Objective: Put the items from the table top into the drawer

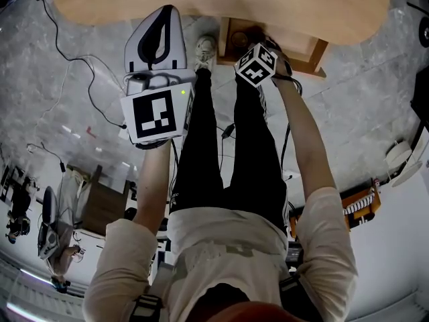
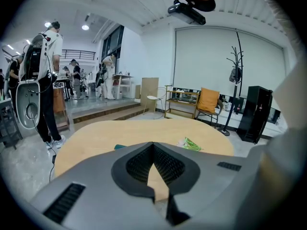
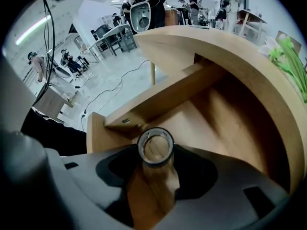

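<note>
A black roll of tape (image 3: 155, 146) sits between the jaws of my right gripper (image 3: 156, 152), which is shut on it. That gripper points steeply down into the open wooden drawer (image 3: 216, 119) under the table. In the head view its marker cube (image 1: 256, 64) hangs over the drawer (image 1: 310, 54) and hides the jaws. My left gripper (image 2: 153, 146) is shut with nothing in it, its tips meeting in front of the round wooden table (image 2: 96, 138). It hangs short of the table's near edge (image 1: 165, 11). On the table top lie a green packet (image 2: 192, 144) and a small teal thing (image 2: 120, 147).
The table's curved edge (image 3: 268, 85) overhangs the drawer on the right. My legs and shoes (image 1: 204, 49) stand just before the drawer. Cables (image 1: 74, 59) trail over the grey floor at the left. People (image 2: 45, 80), chairs and desks stand far behind the table.
</note>
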The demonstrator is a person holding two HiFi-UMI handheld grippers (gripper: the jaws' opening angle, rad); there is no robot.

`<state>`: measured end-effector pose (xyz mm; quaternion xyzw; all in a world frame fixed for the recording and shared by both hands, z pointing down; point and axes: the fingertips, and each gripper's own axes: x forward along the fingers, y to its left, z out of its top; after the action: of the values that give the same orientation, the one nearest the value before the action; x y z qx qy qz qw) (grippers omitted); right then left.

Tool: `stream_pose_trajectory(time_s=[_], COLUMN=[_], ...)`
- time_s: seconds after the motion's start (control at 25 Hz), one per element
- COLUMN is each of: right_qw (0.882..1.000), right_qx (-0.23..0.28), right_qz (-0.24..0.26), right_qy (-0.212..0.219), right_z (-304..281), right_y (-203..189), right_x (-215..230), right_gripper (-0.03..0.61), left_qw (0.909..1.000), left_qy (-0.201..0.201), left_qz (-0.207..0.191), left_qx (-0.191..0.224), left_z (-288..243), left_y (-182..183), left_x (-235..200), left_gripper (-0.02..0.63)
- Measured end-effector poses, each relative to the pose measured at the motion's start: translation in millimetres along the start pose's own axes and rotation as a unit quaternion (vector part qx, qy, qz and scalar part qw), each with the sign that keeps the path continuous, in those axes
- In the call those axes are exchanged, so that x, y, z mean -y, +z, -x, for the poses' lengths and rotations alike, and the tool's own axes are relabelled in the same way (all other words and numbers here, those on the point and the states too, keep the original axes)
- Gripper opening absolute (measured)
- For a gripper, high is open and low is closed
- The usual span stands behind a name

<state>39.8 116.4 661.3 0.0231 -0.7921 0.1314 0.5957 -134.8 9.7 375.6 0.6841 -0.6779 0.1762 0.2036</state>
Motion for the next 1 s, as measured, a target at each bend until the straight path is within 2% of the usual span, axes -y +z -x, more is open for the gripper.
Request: stream_pose_trajectory(time_s=[0.4, 0.52, 0.6, 0.64, 0.68, 0.72, 0.76, 0.84, 0.92, 1.0], right_qw=[0.999, 0.995, 0.986, 0.978, 0.967, 0.952, 0.933, 0.886, 0.84, 0.814], right_qx=[0.032, 0.085, 0.143, 0.176, 0.211, 0.249, 0.29, 0.374, 0.442, 0.481], right_qz=[-0.031, -0.037, -0.064, -0.088, -0.117, -0.149, -0.181, -0.244, -0.284, -0.292], right_qy=[-0.011, -0.024, -0.05, -0.067, -0.084, -0.099, -0.112, -0.126, -0.133, -0.143], right_z=[9, 32, 62, 81, 102, 126, 151, 204, 252, 284], right_y=[8, 36, 64, 79, 93, 107, 120, 144, 162, 172], right_x=[5, 9, 21, 29, 37, 46, 55, 71, 81, 85], right_gripper=[0.273, 0.273, 0.261, 0.195, 0.098, 0.029, 0.006, 0.006, 0.006, 0.006], left_qw=[0.9997, 0.9997, 0.9997, 0.9997, 0.9996, 0.9996, 0.9995, 0.9994, 0.9993, 0.9991], left_qy=[0.001, 0.002, 0.002, 0.002, 0.002, 0.001, 0.001, -0.002, -0.003, -0.003], left_qz=[0.012, 0.013, 0.013, 0.013, 0.013, 0.014, 0.015, 0.016, 0.017, 0.018], left_qx=[0.019, 0.019, 0.02, 0.022, 0.023, 0.025, 0.026, 0.029, 0.034, 0.039], left_z=[-2, -1, -1, 0, 0, 0, 0, 0, -2, -4], left_y=[5, 5, 6, 8, 9, 11, 12, 17, 23, 30], left_x=[-1, -2, -2, -2, -1, 0, 0, 3, 4, 6], left_gripper=[0.008, 0.008, 0.008, 0.008, 0.008, 0.008, 0.008, 0.008, 0.008, 0.008])
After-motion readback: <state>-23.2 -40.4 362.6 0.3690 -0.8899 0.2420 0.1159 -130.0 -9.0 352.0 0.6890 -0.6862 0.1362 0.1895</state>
